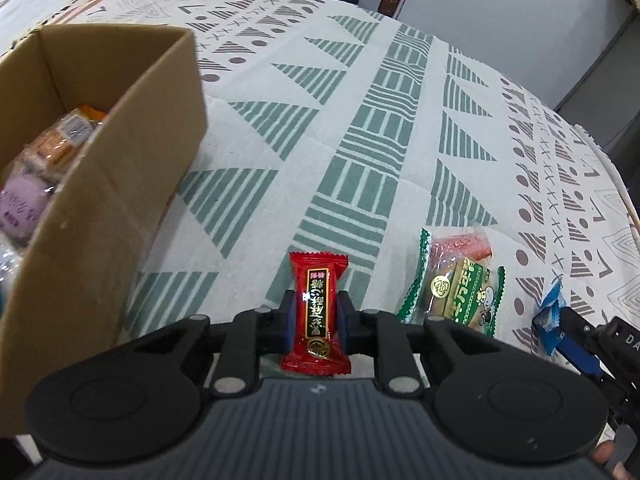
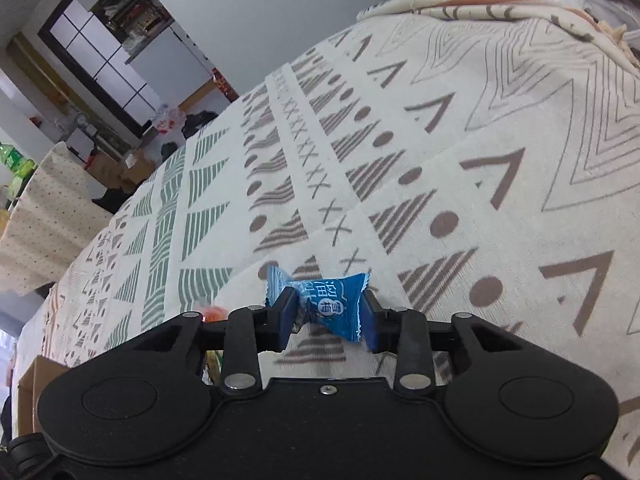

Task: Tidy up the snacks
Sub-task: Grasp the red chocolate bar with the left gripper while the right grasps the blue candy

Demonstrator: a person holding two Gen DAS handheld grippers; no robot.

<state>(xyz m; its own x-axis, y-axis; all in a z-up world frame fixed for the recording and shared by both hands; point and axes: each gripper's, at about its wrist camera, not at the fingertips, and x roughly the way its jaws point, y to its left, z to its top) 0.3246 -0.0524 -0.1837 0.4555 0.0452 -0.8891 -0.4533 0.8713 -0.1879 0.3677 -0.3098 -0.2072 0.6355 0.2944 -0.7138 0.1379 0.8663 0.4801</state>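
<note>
We clamped the left gripper (image 1: 316, 316) on a red candy (image 1: 316, 312) and the right gripper (image 2: 328, 316) on a blue candy (image 2: 324, 300), both lying on the patterned bed (image 1: 360, 140), probably for the box (image 1: 100, 184) at left, already holding snacks.

1. Left wrist cam sits right behind its own gripper (image 1: 316, 318), tilted steeply down at the patterned cloth (image 1: 400, 128), very close. A cardboard box (image 1: 120, 184) fills its left edge, room floor along the top.
2. Right wrist cam sits behind the right gripper (image 2: 328, 316), also angled down but shallower, so it sees cloth (image 2: 460, 140) running off toward a window and shelves at top left.
3. Overlap: the same cloth, plus the blue candy (image 2: 324, 304), which shows at the left cam's right edge (image 1: 550, 316) beside the right gripper (image 1: 576, 340).
</note>
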